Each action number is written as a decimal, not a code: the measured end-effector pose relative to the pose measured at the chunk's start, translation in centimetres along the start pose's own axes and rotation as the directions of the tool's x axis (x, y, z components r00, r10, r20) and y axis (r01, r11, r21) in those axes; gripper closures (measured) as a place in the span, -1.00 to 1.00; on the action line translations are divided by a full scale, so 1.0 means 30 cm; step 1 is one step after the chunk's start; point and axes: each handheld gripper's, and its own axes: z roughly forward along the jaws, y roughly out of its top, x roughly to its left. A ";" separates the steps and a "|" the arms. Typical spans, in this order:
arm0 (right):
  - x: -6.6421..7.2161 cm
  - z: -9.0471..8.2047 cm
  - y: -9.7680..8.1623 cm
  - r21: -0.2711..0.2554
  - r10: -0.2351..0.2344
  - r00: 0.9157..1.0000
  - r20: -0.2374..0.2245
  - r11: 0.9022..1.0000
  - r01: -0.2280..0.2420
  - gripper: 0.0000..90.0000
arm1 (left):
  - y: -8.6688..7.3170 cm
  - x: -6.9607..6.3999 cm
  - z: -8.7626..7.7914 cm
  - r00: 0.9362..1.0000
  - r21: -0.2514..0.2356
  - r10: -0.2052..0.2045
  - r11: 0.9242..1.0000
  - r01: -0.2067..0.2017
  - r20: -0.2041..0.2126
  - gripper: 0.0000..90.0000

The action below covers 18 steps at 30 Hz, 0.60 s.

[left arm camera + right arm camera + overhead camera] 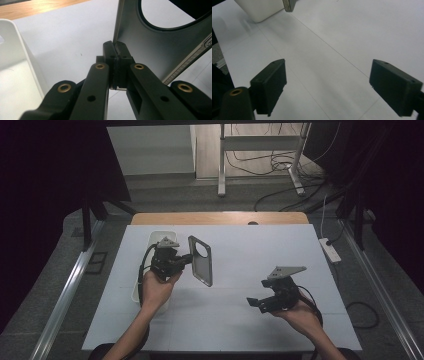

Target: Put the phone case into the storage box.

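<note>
The left gripper (115, 50) clamps the edge of a dark grey phone case with a round camera hole (200, 260), held aloft; the right gripper (328, 87) gapes empty, well apart.

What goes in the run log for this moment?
left tool: shut on phone case, held above table | right tool: open, empty | bin: beside left hand

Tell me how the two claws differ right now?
The left claw is shut on the edge of a grey phone case and holds it up off the table; the right claw stands open with nothing between its jaws. The left claw is next to the white bin, whereas the right claw hovers over bare white table. Both are black and hand-held.
</note>
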 end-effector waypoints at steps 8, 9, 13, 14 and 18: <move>-0.016 -0.028 -0.015 -0.008 0.023 1.000 0.003 1.000 -0.023 -0.74 | 0.026 0.017 -0.011 1.000 0.006 0.004 1.000 -0.004 -0.007 0.99; -0.017 -0.033 -0.018 -0.010 0.027 1.000 0.005 1.000 -0.027 -0.74 | 0.030 0.021 -0.013 1.000 0.006 0.002 1.000 -0.002 -0.009 0.99; -0.023 -0.049 -0.036 -0.004 0.029 1.000 0.013 1.000 -0.029 -0.76 | 0.040 0.035 -0.018 1.000 0.009 -0.004 1.000 0.004 -0.013 0.99; -0.026 -0.056 -0.043 -0.008 0.034 0.999 0.014 0.999 -0.034 -0.77 | 0.042 0.038 -0.020 1.000 0.008 -0.008 1.000 0.008 -0.017 0.99; -0.031 -0.074 -0.061 -0.007 0.047 0.999 0.025 0.999 -0.047 -0.82 | 0.049 0.046 -0.023 1.000 0.009 -0.011 1.000 0.011 -0.023 0.99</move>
